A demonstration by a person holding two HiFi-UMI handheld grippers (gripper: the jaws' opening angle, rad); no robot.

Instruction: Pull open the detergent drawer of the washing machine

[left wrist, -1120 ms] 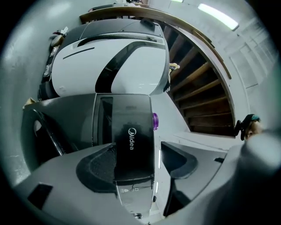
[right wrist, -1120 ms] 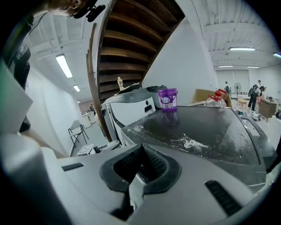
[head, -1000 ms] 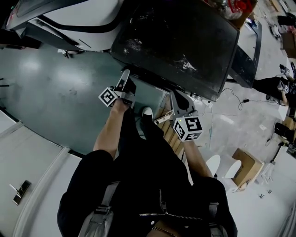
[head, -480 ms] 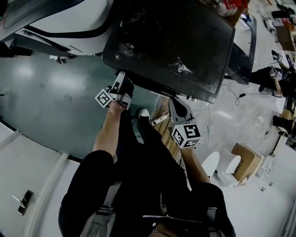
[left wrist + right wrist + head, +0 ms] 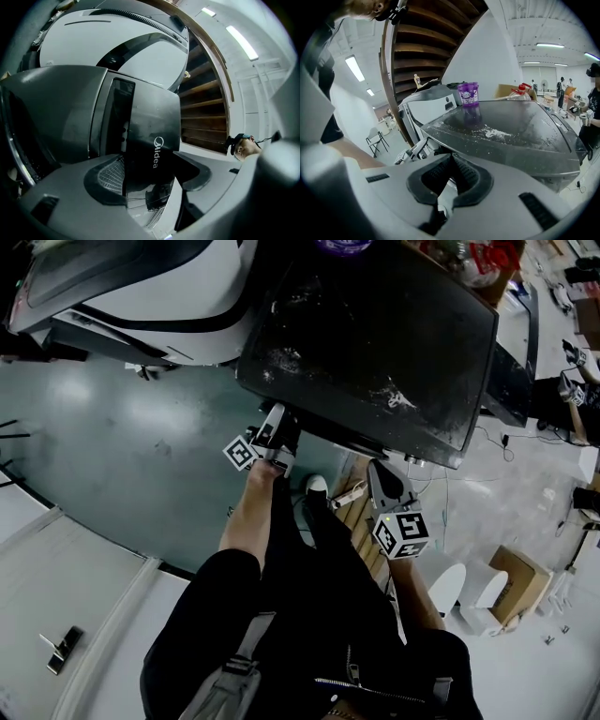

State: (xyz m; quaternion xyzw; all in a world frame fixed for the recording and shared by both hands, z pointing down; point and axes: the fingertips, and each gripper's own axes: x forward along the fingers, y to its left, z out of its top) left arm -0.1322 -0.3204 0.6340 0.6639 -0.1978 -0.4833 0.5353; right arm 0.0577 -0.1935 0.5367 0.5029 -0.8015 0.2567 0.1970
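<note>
Room: a workshop hall with a grey-green floor [image 5: 131,446], seen from steeply above by a standing person in dark clothes.
Landmark: a dark Midea washing machine [image 5: 375,334] with a glossy top.
On the washing machine: a smear of white powder [image 5: 394,399] lies mid-top, and a purple cup [image 5: 468,94] stands at the far edge.
Beside the washing machine: a white appliance [image 5: 141,277] stands on its left, and a cardboard box [image 5: 511,568] lies on the floor well off to its right.
Detergent drawer [image 5: 152,136]: it sits at the left of the washing machine's front, a glossy black panel bearing the logo. How far it stands out cannot be told.
Left gripper [image 5: 274,423]: it is at the washing machine's front left edge, its tongs clamped on the drawer panel, one pad on each side.
Right gripper [image 5: 377,472]: it is just off the washing machine's front right edge, touching nothing. Its tongs are closed together and empty.
</note>
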